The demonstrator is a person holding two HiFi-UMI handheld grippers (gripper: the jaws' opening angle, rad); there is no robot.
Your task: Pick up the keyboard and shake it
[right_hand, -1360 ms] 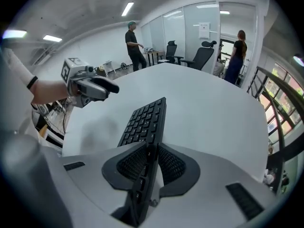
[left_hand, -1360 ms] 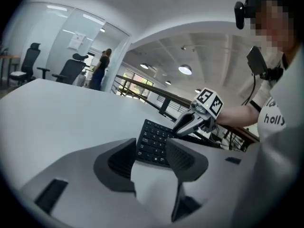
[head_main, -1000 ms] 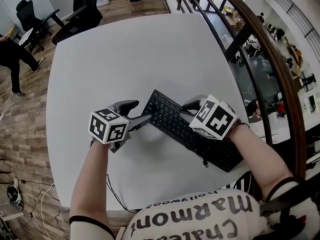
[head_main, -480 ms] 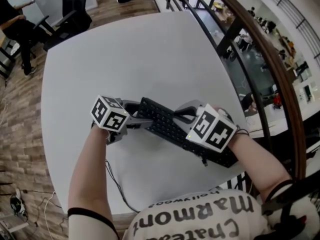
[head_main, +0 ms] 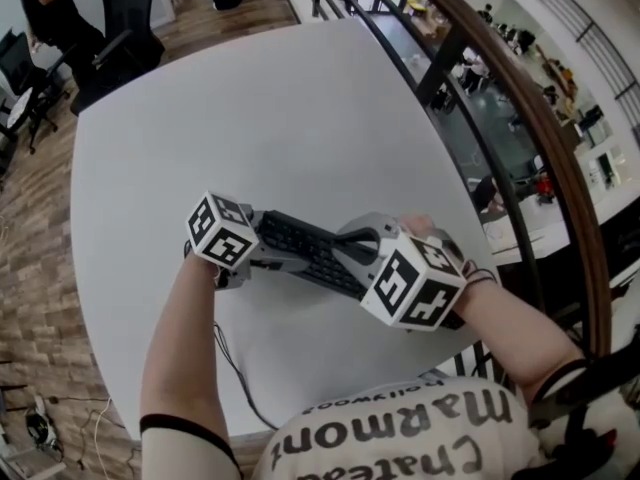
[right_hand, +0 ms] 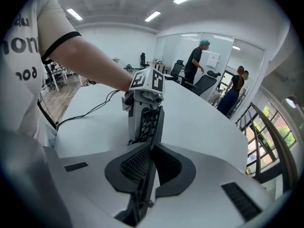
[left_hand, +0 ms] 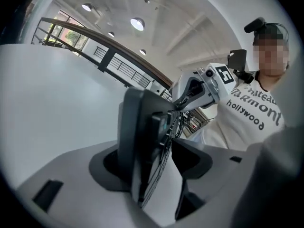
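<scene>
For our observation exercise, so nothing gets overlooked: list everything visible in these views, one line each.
black flat plastic keyboard: one, black, on edge between both claws.
round white table: one, white, beneath it.
thin black cable: one, black, across the table.
black office chairs: at least two, black, beyond the table.
curved brown wooden handrail: one, brown, beside the table.
bystanders: at least two, dark clothes, near the chairs.
left claw: one, grey, open around keyboard, jaws just closing.
right claw: one, grey, shut on keyboard, jaws just tightened.

White table [head_main: 300, 98], wood floor [head_main: 40, 298] — office chairs [head_main: 120, 28], curved railing [head_main: 520, 138]
</scene>
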